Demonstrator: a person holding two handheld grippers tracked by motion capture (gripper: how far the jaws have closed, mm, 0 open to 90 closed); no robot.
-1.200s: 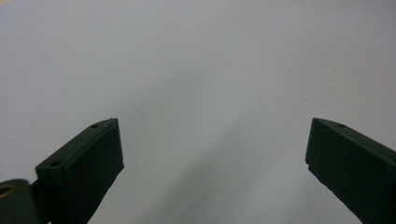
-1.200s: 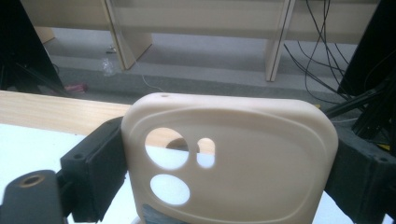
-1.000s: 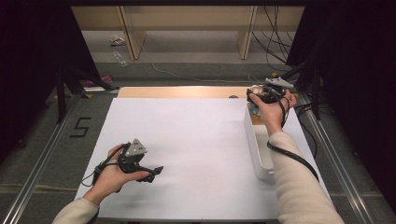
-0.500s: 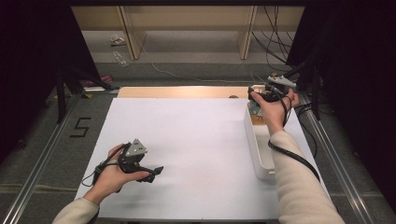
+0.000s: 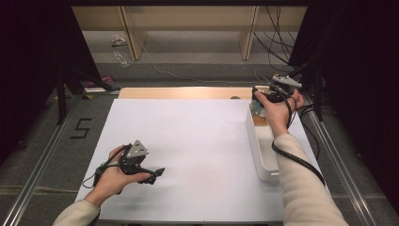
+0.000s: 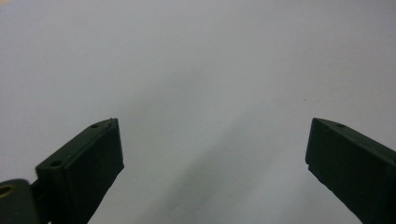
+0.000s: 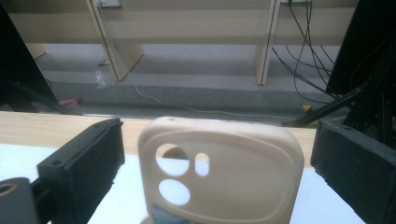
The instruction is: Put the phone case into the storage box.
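Right gripper view: cream phone case [image 7: 222, 172] upright between my jaws, both spread wide, neither touching it yet. Step, I judge: reaching to pick case out of white bin [image 5: 260, 155] at table's right edge. Next: ease in, close on case sides, lift straight up past bin wall. Right gripper [image 5: 259, 100] sits over bin's far end, table's back edge near. Left gripper [image 5: 155, 173] spread, idle over bare white mat [image 5: 188, 136]; plenty of room there.

The table [image 5: 197, 141] wore a white sheet, bare wood along its far edge. A long white tray [image 5: 260, 155] lay at right.
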